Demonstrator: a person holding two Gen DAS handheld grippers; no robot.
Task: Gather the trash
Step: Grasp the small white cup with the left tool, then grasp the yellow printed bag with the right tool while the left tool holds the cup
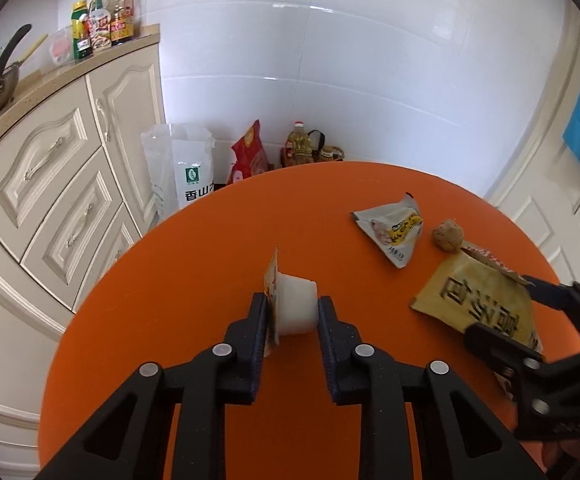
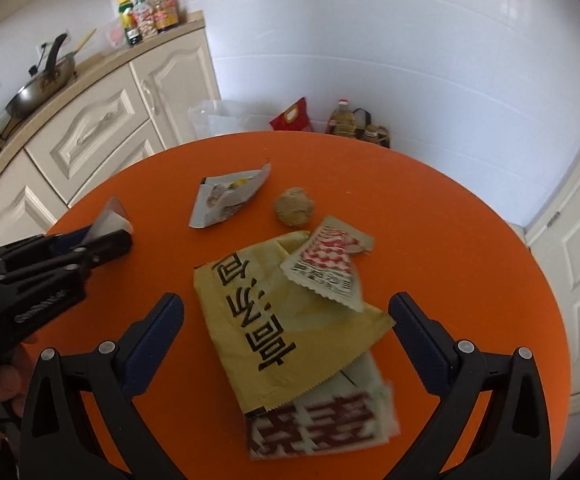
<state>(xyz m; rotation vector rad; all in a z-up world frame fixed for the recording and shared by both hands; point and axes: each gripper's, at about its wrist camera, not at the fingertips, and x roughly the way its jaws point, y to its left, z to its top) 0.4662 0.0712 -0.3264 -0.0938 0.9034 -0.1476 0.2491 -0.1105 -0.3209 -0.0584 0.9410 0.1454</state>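
The left gripper (image 1: 293,312) is clamped on a small white cup (image 1: 295,306) lying on its side on the orange table (image 1: 170,320), its peeled lid (image 1: 270,280) pinched under one pad; the cup looks thin, so it may crush or squirt out if lifted on the lid alone; the right gripper (image 2: 286,344) stands wide, holding nothing, its jaws either side of the yellow bag (image 2: 286,320); a flat bag gives little to grab, and the sachet (image 2: 325,268) on it may slide off.
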